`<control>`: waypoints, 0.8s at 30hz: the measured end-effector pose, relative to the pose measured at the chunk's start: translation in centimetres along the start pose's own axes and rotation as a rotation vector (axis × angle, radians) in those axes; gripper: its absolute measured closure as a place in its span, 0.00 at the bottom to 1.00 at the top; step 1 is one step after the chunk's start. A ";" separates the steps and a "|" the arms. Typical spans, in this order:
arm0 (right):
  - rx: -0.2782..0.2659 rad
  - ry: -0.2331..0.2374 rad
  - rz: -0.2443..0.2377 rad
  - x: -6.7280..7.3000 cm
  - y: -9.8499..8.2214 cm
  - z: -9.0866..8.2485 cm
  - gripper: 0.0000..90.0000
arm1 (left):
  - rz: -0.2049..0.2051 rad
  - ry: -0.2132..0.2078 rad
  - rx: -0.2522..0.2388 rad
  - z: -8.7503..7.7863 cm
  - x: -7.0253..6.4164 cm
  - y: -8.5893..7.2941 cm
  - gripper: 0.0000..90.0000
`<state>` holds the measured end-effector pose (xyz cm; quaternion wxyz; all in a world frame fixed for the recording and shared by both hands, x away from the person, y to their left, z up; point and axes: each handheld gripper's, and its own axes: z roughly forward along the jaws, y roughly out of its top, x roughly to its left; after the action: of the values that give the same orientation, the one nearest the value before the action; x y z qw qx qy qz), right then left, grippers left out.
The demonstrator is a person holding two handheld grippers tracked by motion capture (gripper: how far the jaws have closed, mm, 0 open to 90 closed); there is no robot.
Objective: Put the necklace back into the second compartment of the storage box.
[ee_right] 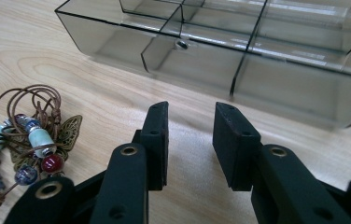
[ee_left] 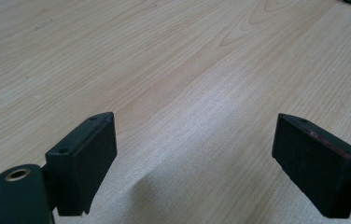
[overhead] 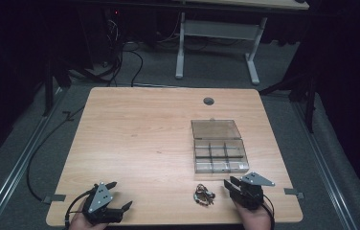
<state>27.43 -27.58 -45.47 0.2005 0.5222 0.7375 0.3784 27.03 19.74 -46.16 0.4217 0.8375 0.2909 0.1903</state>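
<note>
A smoky clear compartment box lies open right of the table's centre, its lid folded back flat behind it. A tangle of brown cord with beads and a brass butterfly charm lies near the front edge. My right gripper rests just right of the tangle and in front of the box. In the right gripper view its jaws stand a little apart with nothing between them; the box wall is ahead and the beaded cord is to the left. My left gripper sits at the front left, wide open over bare wood.
The wooden table has a round cable hole at the back. Grey tape tabs mark its front corners. Behind it stand a white desk frame and floor cables.
</note>
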 end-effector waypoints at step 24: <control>-0.051 0.129 -0.114 4.7 1.9 -1.4 1.00 | -0.001 -0.006 0.002 0.1 0.1 0.0 0.16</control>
<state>25.85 -23.42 -42.66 0.1868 0.4485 0.7677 0.4179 27.12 19.72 -46.15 0.4217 0.8384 0.2901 0.1872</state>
